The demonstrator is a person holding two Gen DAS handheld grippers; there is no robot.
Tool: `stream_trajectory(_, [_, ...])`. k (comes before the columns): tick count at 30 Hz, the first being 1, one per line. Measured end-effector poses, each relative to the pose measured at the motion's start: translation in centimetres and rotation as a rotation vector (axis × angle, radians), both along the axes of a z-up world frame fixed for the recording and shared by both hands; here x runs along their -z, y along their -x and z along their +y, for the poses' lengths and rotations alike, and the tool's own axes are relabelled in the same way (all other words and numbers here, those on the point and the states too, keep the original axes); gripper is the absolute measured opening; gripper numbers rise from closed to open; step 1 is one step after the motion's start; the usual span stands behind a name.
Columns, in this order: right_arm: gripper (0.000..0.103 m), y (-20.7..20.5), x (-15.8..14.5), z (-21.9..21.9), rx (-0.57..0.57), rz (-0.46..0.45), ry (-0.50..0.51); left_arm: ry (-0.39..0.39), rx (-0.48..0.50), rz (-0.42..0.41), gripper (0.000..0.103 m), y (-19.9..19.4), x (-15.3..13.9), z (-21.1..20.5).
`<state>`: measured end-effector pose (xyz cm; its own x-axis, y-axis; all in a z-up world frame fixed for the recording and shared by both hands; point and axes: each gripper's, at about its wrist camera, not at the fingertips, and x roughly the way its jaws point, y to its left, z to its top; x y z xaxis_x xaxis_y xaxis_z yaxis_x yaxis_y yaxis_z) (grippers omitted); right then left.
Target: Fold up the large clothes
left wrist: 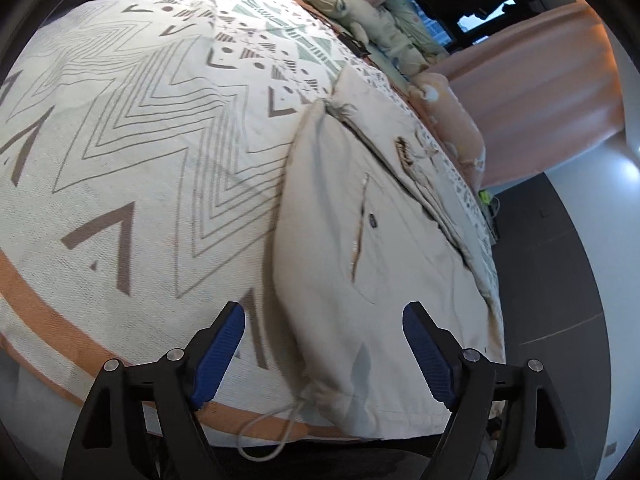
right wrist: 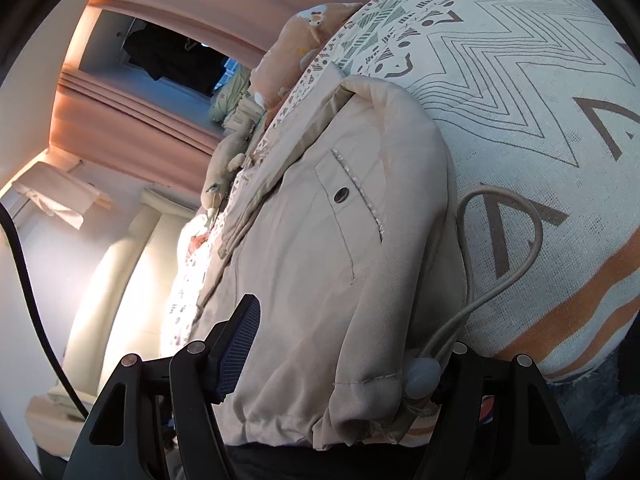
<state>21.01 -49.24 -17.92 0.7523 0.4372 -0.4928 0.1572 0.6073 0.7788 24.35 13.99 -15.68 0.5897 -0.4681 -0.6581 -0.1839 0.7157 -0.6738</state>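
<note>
A beige jacket (left wrist: 380, 240) lies folded on the patterned bed blanket (left wrist: 120, 140), near the bed's right edge. My left gripper (left wrist: 324, 344) is open above the jacket's hem; its blue pads touch nothing. A drawstring (left wrist: 272, 432) hangs from the hem over the bed's front edge. In the right wrist view the jacket (right wrist: 320, 220) fills the middle, pocket and snap facing up. The right gripper (right wrist: 344, 320) stands wide, with the bunched hem between its jaws. Its left finger (right wrist: 240, 340) shows a bare blue pad. The other finger is hidden under fabric and the cord toggle (right wrist: 422, 374).
Plush toys (left wrist: 348, 4) and an orange pillow (right wrist: 296, 48) line the bed's far side. Pink curtains (left wrist: 540, 100) frame a dark window. Dark floor (left wrist: 560, 280) lies past the bed's right edge. A black cable (right wrist: 24, 260) runs down at the left in the right wrist view.
</note>
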Motion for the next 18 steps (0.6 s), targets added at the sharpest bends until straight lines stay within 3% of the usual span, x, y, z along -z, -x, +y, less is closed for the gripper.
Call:
stream_trajectory(5, [0.071, -0.1, 0.2, -0.1, 0.001, -0.003, -0.005, 0.057, 0.025, 0.021, 0.082, -2.0, 1.4, 0.0])
stream_trajectory(9, [0.071, -0.3, 0.2, -0.2, -0.002, 0.001, 0.004, 0.020, 0.047, 0.004, 0.082, -4.9, 1.3, -0.6])
stream_trajectory(13, [0.071, -0.2, 0.0, -0.3, 0.012, -0.003, 0.007, 0.087, 0.113, 0.000, 0.082, -5.5, 1.7, -1.4])
stream_trajectory(16, [0.071, 0.0, 0.0, -0.2, 0.019, -0.009, 0.009, 0.083, 0.136, -0.013, 0.072, -4.3, 1.9, -1.6])
stream_trajectory(18, [0.071, -0.1, 0.1, -0.1, 0.018, -0.008, 0.021, 0.123, 0.143, -0.009, 0.063, -3.5, 2.2, -1.5])
